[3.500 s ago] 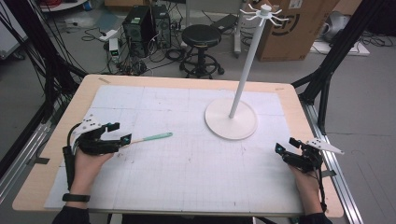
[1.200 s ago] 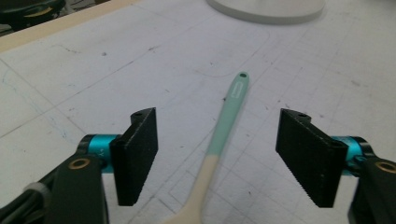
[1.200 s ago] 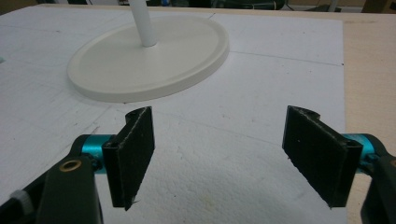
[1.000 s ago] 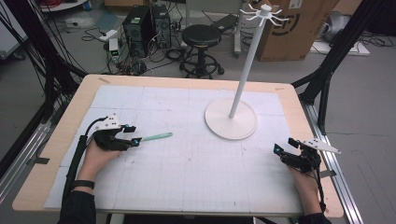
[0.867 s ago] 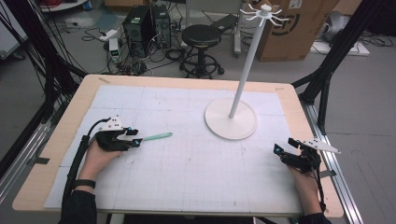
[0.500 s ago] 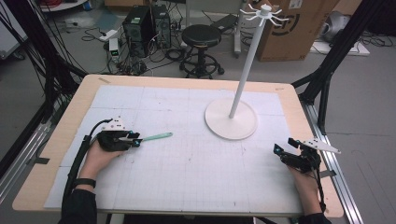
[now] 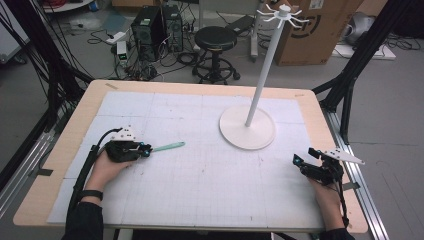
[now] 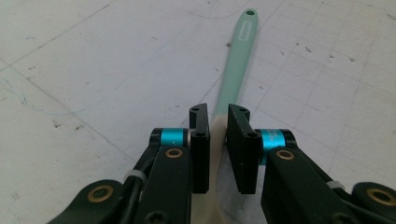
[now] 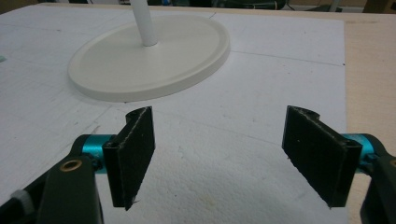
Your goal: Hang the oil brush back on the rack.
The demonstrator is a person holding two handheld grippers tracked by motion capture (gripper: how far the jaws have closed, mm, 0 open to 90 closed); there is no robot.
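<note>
A slim utensil with a mint-green handle (image 7: 167, 146) (image 8: 238, 60) lies flat on the white grid mat at the left, handle pointing right toward the stand. My left gripper (image 7: 145, 149) (image 8: 218, 112) lies low on the mat over the utensil's pale near end. Its jaws have just been closing, and the pads now sit against both sides of that end. My right gripper (image 7: 303, 155) (image 9: 219, 140) rests near the table's right front edge, jaws wide open with nothing between them, facing the stand's round base (image 9: 140, 65).
A white stand with a round base (image 7: 235, 135) and a tall pole (image 7: 262, 70) topped by hooks stands right of centre. The mat (image 7: 210, 190) covers a wooden table (image 7: 75, 125). Beyond the far edge are a stool (image 7: 215, 40), computers and a cardboard box.
My left hand slid right to the utensil's near end and the jaws closed in around it. The utensil, the stand and my right gripper have not moved.
</note>
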